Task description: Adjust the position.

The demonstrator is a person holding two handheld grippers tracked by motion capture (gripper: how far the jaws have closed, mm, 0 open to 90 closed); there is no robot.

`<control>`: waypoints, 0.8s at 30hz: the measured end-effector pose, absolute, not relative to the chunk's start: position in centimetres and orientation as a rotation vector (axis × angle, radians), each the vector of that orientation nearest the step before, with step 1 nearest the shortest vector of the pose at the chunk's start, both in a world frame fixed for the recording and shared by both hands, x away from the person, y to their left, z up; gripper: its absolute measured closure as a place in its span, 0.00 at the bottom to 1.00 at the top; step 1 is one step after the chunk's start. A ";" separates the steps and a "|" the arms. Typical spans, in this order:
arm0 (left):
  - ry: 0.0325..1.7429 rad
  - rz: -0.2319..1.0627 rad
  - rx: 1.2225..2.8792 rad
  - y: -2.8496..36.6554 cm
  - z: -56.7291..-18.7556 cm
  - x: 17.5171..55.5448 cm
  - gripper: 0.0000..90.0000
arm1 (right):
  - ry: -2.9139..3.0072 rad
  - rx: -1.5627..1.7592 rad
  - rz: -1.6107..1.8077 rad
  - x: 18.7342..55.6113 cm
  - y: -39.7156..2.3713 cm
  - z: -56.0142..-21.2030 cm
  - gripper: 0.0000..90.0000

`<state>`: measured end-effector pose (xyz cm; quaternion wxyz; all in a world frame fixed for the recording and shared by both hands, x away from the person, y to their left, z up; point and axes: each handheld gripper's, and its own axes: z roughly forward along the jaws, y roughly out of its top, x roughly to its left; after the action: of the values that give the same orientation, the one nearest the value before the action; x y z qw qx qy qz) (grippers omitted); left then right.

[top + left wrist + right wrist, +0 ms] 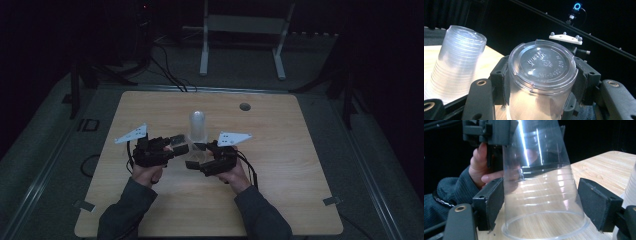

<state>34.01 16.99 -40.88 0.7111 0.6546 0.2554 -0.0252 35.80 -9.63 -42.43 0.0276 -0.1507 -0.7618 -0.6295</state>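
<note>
scene: dim room, wooden tabletop (280, 165), person's forearms come in from the bottom of the high view, one gripper in each hand
left gripper (172, 145): on the person's left of the middle, jaws point toward the centre; jaws clamped on the upper part of a single clear cup
single clear cup (541, 77): upside down, base up with moulded lettering on it; in the left gripper view the own jaws press its wall on both sides; rim down near the tabletop, slightly tilted in the right gripper view
cup location: middle of the tabletop, between the two grippers, just in front of the cup stack
right gripper (197, 156): on the right of the cup, jaws point toward it; jaws about half closed, cup's lower wall between them
right jaw contact: in the right gripper view the left-hand pad touches or nearly touches the cup wall (541, 195), the right-hand pad stands clear with a gap; not gripping
cup stack (197, 125): nested clear cups, upside down, upright on the tabletop, just behind the grippers; also at left of the left gripper view (456, 65)
left hand (482, 170): seen past the cup in the right gripper view, dark sleeve at the wrist
grey plates: light three-cornered plate on top of each gripper
hole (244, 106): round grommet near the far edge of the tabletop
frame (242, 30): white metal stand on the floor beyond the tabletop
</note>
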 end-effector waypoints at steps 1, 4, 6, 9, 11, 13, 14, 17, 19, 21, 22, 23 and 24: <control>0.568 -0.057 1.452 17.0 -40.9 34.0 0.46 | -2.359 -0.461 -1.941 35.8 -9.6 -42.4 0.27; 0.572 -0.063 1.447 17.0 -41.0 34.1 0.46 | -2.372 -0.452 -1.939 35.7 -9.6 -42.3 0.30; 0.573 -0.065 1.447 17.0 -41.0 34.1 0.45 | -2.376 -0.452 -1.935 35.7 -9.5 -42.3 0.30; 0.582 -0.069 1.445 17.1 -41.0 34.2 0.44 | -2.379 -0.451 -1.933 35.7 -9.5 -42.3 0.31; 0.592 -0.068 1.449 17.1 -41.0 34.2 0.41 | -2.384 -0.451 -1.930 35.7 -9.5 -42.3 0.31; 0.608 -0.061 1.452 17.1 -41.0 34.2 0.36 | -2.393 -0.451 -1.926 35.7 -9.5 -42.3 0.31; 0.616 -0.061 1.452 17.1 -41.0 34.2 0.33 | -2.396 -0.450 -1.925 35.7 -9.6 -42.2 0.31; 0.625 -0.054 1.454 17.2 -40.9 34.2 0.30 | -2.411 -0.451 -1.917 35.7 -9.6 -42.1 0.31; 0.629 -0.042 1.463 17.4 -40.8 34.2 0.29 | -2.421 -0.455 -1.912 35.7 -9.7 -42.1 0.31; 0.627 -0.035 1.471 17.4 -40.7 34.2 0.29 | -2.431 -0.458 -1.910 35.8 -9.8 -42.0 0.31; 0.624 -0.029 1.478 17.4 -40.7 34.2 0.29 | -2.438 -0.459 -1.905 35.8 -9.9 -41.9 0.31; 0.623 -0.024 1.486 17.4 -40.7 34.1 0.29 | -2.447 -0.458 -1.904 35.9 -10.0 -41.8 0.31; 0.622 -0.023 1.491 17.4 -40.7 34.1 0.29 | -2.455 -0.461 -1.901 35.9 -10.0 -41.7 0.31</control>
<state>34.14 17.43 -40.68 0.6911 0.6671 0.2781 -0.0102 35.90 -10.04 -41.67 0.0012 -0.1468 -0.7821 -0.6057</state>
